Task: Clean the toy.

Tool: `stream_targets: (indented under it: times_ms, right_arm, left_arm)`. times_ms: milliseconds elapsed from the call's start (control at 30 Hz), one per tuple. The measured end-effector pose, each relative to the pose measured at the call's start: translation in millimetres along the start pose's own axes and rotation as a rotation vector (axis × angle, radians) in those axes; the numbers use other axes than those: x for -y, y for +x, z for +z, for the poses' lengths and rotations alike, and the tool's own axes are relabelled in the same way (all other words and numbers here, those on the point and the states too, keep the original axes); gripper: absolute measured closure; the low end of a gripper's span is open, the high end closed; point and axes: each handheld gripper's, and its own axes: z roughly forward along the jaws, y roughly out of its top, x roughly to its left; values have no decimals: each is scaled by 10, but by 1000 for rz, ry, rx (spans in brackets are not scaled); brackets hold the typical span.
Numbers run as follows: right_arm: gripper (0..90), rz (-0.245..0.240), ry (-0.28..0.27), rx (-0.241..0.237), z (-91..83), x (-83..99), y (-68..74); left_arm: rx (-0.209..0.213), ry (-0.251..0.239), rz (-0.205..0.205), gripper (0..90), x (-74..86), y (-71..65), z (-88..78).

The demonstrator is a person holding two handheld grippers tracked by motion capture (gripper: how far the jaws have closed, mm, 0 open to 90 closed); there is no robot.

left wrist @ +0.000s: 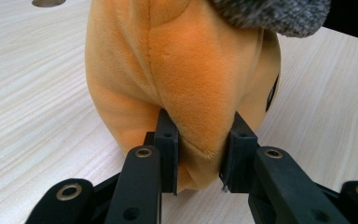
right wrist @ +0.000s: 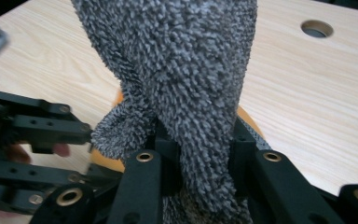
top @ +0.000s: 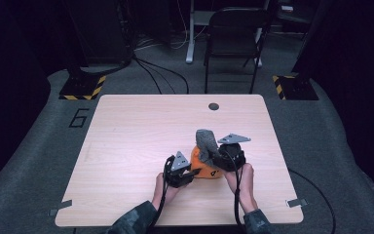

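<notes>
Two grippers, one job rn: I've got the left gripper (left wrist: pixel 200 156) clamped on a fold of the orange plush toy (top: pixel 203 165) low down near its base, basically to pin it to the wooden table (top: pixel 141 141) so it doesn't slide or tip while the other side works. Right gripper (right wrist: pixel 199 158) is pinched on the grey fuzzy sock (right wrist: pixel 182 79), jaws squeezing the fabric w/ the rest of it standing up above them. My guess is the sock is being worked over the top of the plush, hence one hand anchoring and one hand on the sock. In the high view the toy sits near the front middle of the table, right btwn the two grippers, sock draped on its upper right side. Looks-wise: plush is soft short-pile orange, rounded, w/ a seam down the side and a small black mark on it; sock is chunky chenille-type grey, floppy. Can't tell how far the sock covers the toy.
</notes>
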Motion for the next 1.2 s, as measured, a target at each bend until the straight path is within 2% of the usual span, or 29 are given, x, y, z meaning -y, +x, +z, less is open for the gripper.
stream_targets:
  times_ms: [267, 467, 533, 600, 633, 733, 833, 1033, 1200]
  right_arm:
    - [713, 54, 37, 16, -4, 101, -229]
    - [713, 71, 66, 36, 23, 178, -378]
    - [713, 96, 78, 34, 36, 208, -427]
    - [713, 89, 90, 38, 55, 245, -490]
    - [713, 121, 100, 36, 65, 263, -508]
    - [713, 129, 109, 46, 93, 305, -569]
    - [713, 161, 125, 57, 124, 342, -610]
    - [714, 197, 197, 82, 240, 458, -705]
    - [715, 189, 280, 82, 377, 564, -771]
  left_arm:
    - [8, 3, 1, 702, 1, 26, -3]
    - [8, 2, 3, 699, 0, 33, 0]
    - [7, 2, 5, 699, 2, 31, 2]
    - [9, 2, 4, 696, 2, 32, 3]
    - [9, 1, 4, 696, 2, 32, 4]
    - [10, 1, 5, 695, 2, 32, 5]
    - [10, 0, 4, 695, 3, 33, 5]
    - [13, -3, 5, 695, 5, 35, 6]
    - [13, -1, 7, 694, 5, 34, 1]
